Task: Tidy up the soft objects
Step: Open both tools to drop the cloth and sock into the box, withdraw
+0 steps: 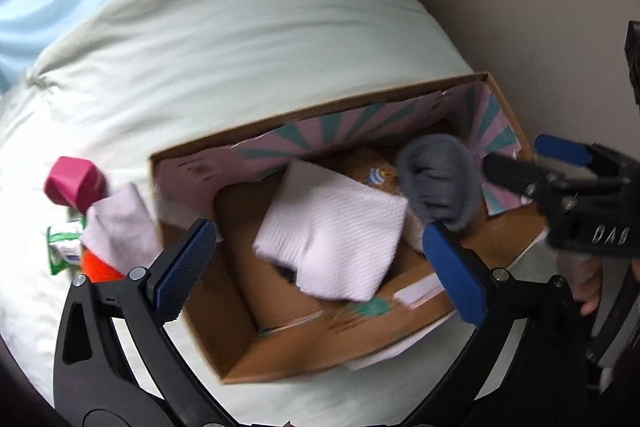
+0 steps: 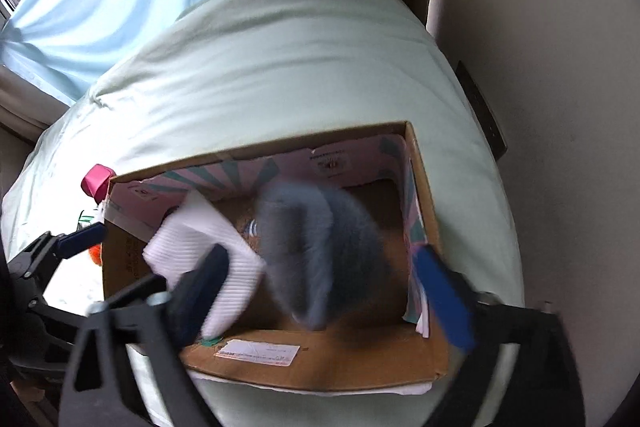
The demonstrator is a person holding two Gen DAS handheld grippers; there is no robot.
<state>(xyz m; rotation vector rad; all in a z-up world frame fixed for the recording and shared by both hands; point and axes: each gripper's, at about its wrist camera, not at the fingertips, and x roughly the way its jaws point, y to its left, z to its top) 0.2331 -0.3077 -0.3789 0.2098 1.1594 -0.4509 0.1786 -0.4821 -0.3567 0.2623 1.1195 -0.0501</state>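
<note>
Both tongs (image 1: 320, 267) (image 2: 324, 299) gape above the labelled box (image 2: 312, 359), print unreadable.

The grey fluffy thing (image 2: 316, 259) in the cardboard box (image 2: 320, 359) is smeared by motion, so its shape is unclear. Under it and the white folded cloth (image 1: 332, 231) something brown with a striped bit (image 1: 376, 175) peeks out, mostly hidden. Beside the box, an orange item (image 1: 98, 267) lies largely covered by a pale cloth (image 1: 120, 223).

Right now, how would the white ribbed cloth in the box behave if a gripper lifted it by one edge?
The white ribbed cloth looks soft and folded, so it would probably droop and unfold. Likely light. Its ribbed weave should grip well, unlikely to slip.
</note>
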